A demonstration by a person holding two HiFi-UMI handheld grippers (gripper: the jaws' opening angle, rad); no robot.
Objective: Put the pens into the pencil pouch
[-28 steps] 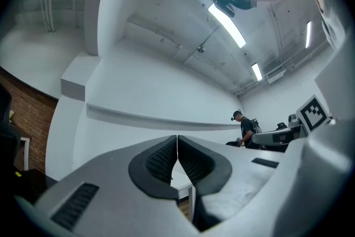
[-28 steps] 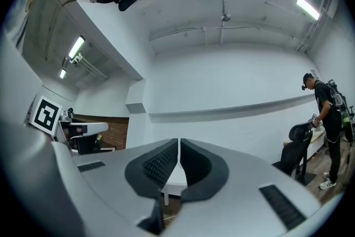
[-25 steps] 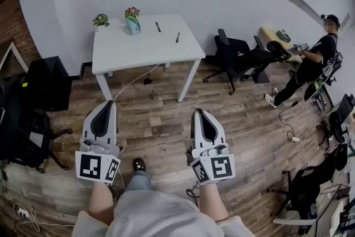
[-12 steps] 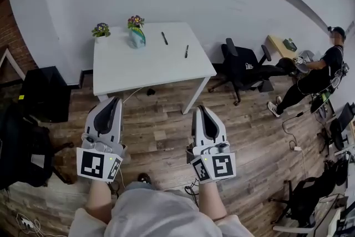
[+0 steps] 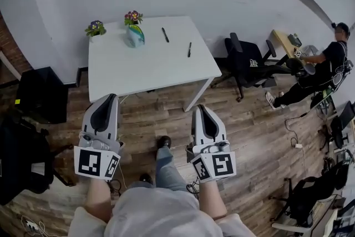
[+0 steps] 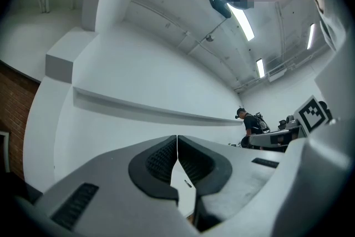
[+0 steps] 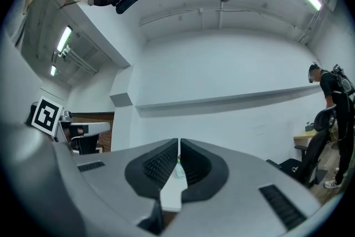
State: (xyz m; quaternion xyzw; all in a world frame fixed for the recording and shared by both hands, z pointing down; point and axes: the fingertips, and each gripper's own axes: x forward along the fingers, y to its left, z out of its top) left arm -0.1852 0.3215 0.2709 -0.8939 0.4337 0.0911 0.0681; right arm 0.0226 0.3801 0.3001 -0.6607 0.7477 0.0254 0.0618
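Nothing of the task looks done yet: a pen and a second pen lie loose and apart on the far half of the white table. A teal thing at the table's back edge, near a small potted plant, may be the pouch, though I cannot tell. The left gripper and right gripper are held side by side short of the table's near edge, over the wooden floor, pointing roughly level toward the table, each with its fingers pressed together on nothing.

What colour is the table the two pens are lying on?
White. The table shows best in the head view.
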